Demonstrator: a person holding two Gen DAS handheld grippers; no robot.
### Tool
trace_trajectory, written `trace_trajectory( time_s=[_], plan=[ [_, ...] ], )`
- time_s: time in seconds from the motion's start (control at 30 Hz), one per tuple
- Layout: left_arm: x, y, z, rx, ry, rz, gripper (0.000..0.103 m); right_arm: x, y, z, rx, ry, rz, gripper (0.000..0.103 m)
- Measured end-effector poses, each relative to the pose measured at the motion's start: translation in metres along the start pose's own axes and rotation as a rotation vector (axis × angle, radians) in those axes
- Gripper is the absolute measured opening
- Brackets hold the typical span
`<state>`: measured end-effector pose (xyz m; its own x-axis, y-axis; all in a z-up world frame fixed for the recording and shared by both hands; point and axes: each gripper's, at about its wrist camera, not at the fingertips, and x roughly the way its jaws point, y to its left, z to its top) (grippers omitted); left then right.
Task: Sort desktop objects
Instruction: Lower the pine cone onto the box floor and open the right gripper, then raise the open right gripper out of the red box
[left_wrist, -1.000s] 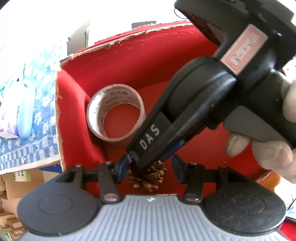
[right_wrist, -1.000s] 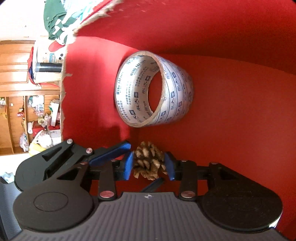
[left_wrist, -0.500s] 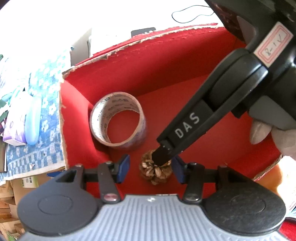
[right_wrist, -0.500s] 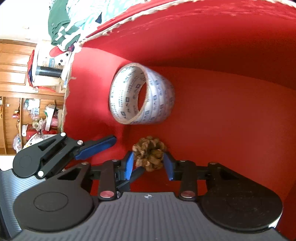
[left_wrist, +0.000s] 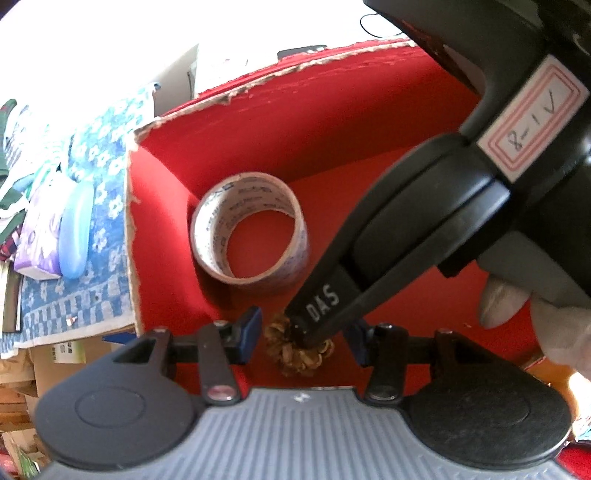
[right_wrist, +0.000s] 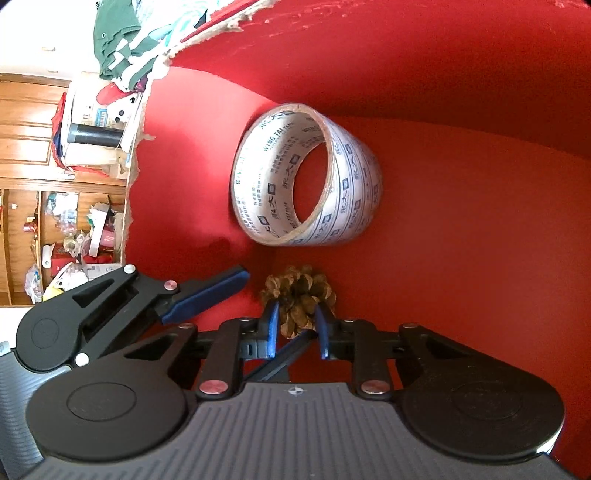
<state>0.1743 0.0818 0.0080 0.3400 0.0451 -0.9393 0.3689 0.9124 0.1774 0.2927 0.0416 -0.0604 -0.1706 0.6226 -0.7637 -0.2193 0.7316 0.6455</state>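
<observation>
A brown pine cone (left_wrist: 295, 356) lies on the floor of a red-lined box (left_wrist: 295, 122), just in front of a roll of printed tape (left_wrist: 218, 221) standing on edge. My right gripper (left_wrist: 303, 338) reaches down from the upper right. Its jaws are closing, and in the right wrist view its blue pads (right_wrist: 271, 325) pinch the base of the pine cone (right_wrist: 299, 291). My left gripper (left_wrist: 303, 335) stands open astride both, pads clear of the cone. One of the left gripper's blue fingers (right_wrist: 207, 295) shows beside the cone. The tape roll (right_wrist: 354, 177) sits behind.
The box wall (right_wrist: 443, 74) has a torn cardboard rim. Left of the box lie a blue flowered cloth (left_wrist: 107, 192), a pale blue case (left_wrist: 75, 232) and a purple packet (left_wrist: 38, 240). A gloved hand (left_wrist: 535, 317) holds the right gripper. Shelves and clutter stand beyond.
The right gripper's jaws have narrowed from wide around the pine cone to pinching it, and it shifted slightly over the cone. The left gripper kept still and open.
</observation>
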Motion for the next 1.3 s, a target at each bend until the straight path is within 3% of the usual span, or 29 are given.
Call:
trace_trajectory(
  time_s=[0.3, 0.5, 0.63, 0.83, 1.13, 1.3],
  plan=[
    [0.001, -0.016, -0.016, 0.018, 0.000, 0.028, 0.056, -0.005, 0.017, -0.008, -0.076, -0.059, -0.079, 0.029],
    [0.004, -0.017, -0.016, 0.009, 0.000, 0.031, 0.058, -0.017, 0.010, -0.015, -0.066, -0.120, -0.083, 0.032],
    [0.007, -0.018, -0.016, 0.007, -0.004, 0.035, 0.058, -0.033, -0.001, -0.026, -0.051, -0.167, -0.109, 0.040],
    [0.005, -0.021, -0.018, 0.017, -0.023, 0.058, 0.056, -0.044, -0.001, -0.043, -0.065, -0.228, -0.201, 0.040],
    [0.015, -0.016, -0.017, 0.024, -0.034, 0.058, 0.056, -0.065, -0.012, -0.069, -0.022, -0.335, -0.262, 0.040],
    [0.009, -0.022, -0.017, 0.044, -0.063, 0.096, 0.058, -0.071, -0.014, -0.081, 0.000, -0.398, -0.289, 0.040]
  ],
)
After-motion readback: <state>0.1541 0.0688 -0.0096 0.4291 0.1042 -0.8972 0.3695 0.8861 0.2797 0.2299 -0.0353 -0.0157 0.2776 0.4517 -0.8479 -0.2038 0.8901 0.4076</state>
